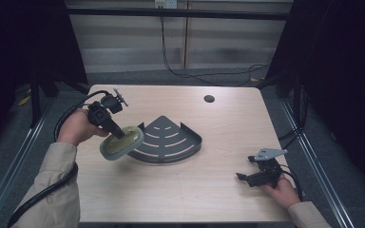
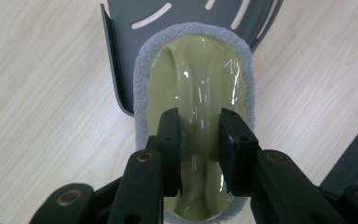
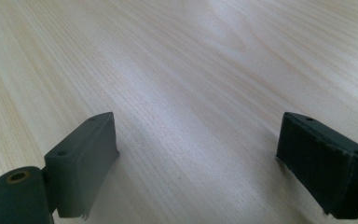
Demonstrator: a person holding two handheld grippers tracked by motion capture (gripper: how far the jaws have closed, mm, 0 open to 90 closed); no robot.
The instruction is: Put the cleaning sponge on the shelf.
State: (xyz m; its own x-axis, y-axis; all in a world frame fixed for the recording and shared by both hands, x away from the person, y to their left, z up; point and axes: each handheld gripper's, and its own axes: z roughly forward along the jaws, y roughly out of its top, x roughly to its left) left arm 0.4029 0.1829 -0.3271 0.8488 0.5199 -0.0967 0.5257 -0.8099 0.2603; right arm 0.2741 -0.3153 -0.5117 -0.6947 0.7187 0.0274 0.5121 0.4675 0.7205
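An oval scrubber (image 1: 121,141) with an olive-green plastic top and a grey scouring pad hangs just above the table at the left edge of the dark grey corner shelf (image 1: 171,140). My left gripper (image 1: 115,130) is shut on the scrubber's raised handle ridge (image 2: 199,116), one jaw on each side. In the left gripper view the grey pad rim (image 2: 142,70) overlaps the shelf's wall (image 2: 114,65). My right gripper (image 1: 245,176) rests low at the table's front right, jaws wide apart with bare wood (image 3: 191,93) between them.
The slotted quarter-round shelf lies flat at the table's centre. A round cable hole (image 1: 209,99) sits near the far edge. Black cables trail on the floor beyond the table. Dark frame posts stand at both sides.
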